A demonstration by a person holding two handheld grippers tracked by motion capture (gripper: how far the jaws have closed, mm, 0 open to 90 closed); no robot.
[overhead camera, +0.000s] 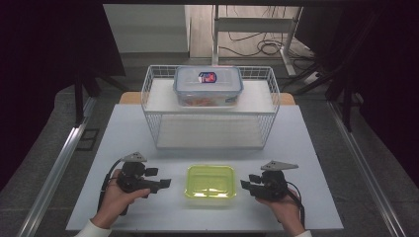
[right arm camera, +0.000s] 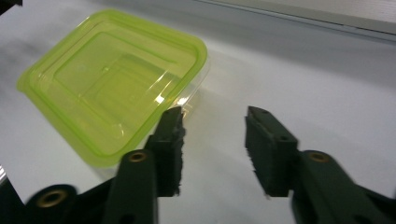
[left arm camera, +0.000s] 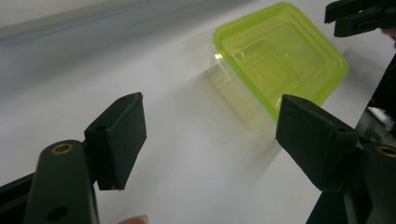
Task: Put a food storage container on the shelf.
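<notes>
Left gripper [overhead camera: 165, 183]: held low over the table on the near left, jaws spread wide with nothing between them (the left gripper view looks straight through the gap to bare tabletop).

Right gripper [overhead camera: 245, 185]: held at the near right, jaws also apart and empty, though the gap looks narrower than the left one's.

Green box [overhead camera: 210, 180]: a shallow see-through box with a lime-green lid, sitting flat on the table [overhead camera: 316, 197] between the two grippers, near the front edge.

Which way it lies: inward from both. For the left gripper it is ahead and to the right of the jaws [left arm camera: 280, 60]; for the right gripper it is ahead and to the left, one corner close to the left jaw [right arm camera: 112, 79].

Long axis: roughly left to right across the table, so each gripper faces a short end.

Nearer hand: about even from above; the right gripper view suggests the right is a touch closer (a judgement, not certain).

Farther out: a white wire basket [overhead camera: 148, 89] stands behind the green box, with a clear box with a blue-edged lid [overhead camera: 207, 85] resting on top of it, well apart from both grippers.
</notes>
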